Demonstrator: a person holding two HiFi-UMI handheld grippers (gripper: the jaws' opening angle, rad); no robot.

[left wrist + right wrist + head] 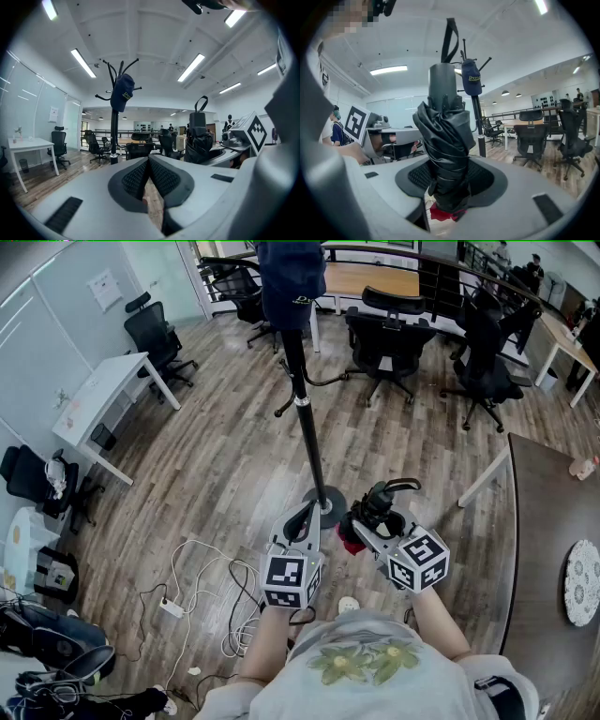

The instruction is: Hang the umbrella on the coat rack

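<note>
In the right gripper view my right gripper [450, 183] is shut on a folded black umbrella [446, 140], held upright. Its strap loop [450, 40] sticks up and a red end [442, 213] shows below the pads. The black coat rack [305, 423] stands just ahead on its round base [326, 506], with a navy cap [290, 282] on top. In the head view the right gripper [367, 519] holds the umbrella [380, 504] right of the base. My left gripper [302, 519] is beside it. Its pads [159, 178] meet with nothing between them.
Black office chairs [389, 338] and wooden desks [370, 279] stand beyond the rack. A white table [98, 399] is at the left, a dark table [548, 549] at the right. White cables and a power strip [172, 607] lie on the wood floor by my left side.
</note>
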